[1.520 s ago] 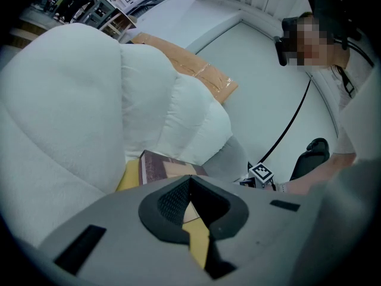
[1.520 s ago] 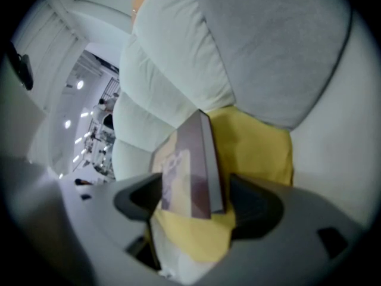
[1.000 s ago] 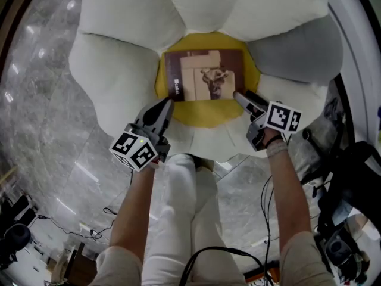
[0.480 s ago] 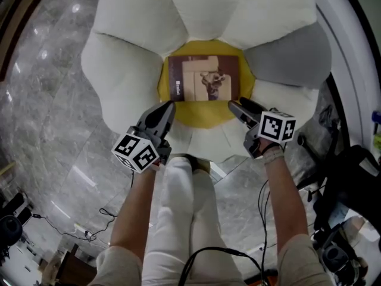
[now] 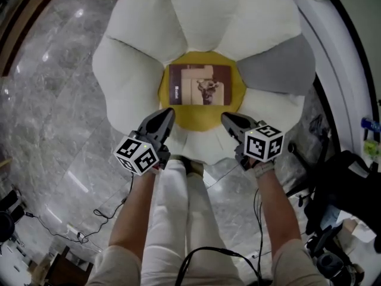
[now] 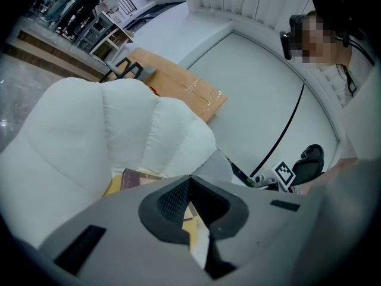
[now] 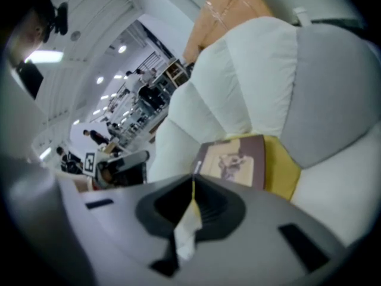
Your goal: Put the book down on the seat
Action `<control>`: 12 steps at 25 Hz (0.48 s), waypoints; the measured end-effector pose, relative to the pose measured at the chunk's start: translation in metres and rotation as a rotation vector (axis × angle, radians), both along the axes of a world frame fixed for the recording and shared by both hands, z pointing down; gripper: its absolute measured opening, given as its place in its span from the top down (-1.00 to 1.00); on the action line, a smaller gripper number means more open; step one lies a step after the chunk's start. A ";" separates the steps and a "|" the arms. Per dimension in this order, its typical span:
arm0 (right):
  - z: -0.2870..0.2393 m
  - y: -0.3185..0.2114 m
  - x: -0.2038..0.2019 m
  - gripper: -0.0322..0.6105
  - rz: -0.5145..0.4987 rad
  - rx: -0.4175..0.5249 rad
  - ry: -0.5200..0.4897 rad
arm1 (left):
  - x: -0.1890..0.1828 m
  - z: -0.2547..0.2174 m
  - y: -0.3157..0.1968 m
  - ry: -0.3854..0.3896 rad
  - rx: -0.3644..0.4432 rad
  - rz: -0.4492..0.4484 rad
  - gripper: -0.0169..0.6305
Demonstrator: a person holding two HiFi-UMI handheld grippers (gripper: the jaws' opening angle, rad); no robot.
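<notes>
**Book lies flat on the yellow seat, both grippers clear of it**

The book (image 5: 199, 92) lies flat with its cover up in the middle of the yellow seat (image 5: 202, 121). Nothing touches it. White petals (image 5: 137, 70) and one grey petal (image 5: 274, 70) of padding ring the seat like a flower. The left gripper (image 5: 169, 113) hovers at the seat's near left edge with its jaws together and empty. The right gripper (image 5: 225, 117) hovers at the near right edge. Its jaws have just closed, and the tips meet with nothing between them. A marble floor (image 5: 53, 100) lies around the whole chair.
</notes>
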State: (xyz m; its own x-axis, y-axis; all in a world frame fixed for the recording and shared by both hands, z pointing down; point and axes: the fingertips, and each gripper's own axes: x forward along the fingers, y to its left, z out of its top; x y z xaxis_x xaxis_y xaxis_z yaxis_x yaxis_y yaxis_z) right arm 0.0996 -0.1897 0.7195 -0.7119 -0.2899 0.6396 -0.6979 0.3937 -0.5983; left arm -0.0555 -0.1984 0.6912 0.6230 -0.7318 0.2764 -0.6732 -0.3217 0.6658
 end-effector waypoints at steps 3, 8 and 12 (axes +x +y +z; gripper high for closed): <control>-0.025 0.006 -0.010 0.85 -0.066 0.070 0.018 | 0.005 -0.017 0.002 0.002 0.013 0.010 0.87; -0.065 0.010 -0.019 0.85 -0.063 0.137 -0.012 | 0.009 -0.043 0.004 0.000 0.035 0.017 0.87; -0.086 0.012 -0.018 0.85 -0.050 0.166 -0.027 | 0.012 -0.058 0.005 -0.003 0.044 0.019 0.87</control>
State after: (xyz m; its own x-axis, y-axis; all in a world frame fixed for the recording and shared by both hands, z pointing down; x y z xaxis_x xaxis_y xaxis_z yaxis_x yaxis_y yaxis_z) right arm 0.0812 -0.1775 0.6332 -0.7442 -0.3542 0.5663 -0.6597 0.5225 -0.5401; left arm -0.0432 -0.1936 0.6336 0.6360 -0.7314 0.2460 -0.6689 -0.3637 0.6483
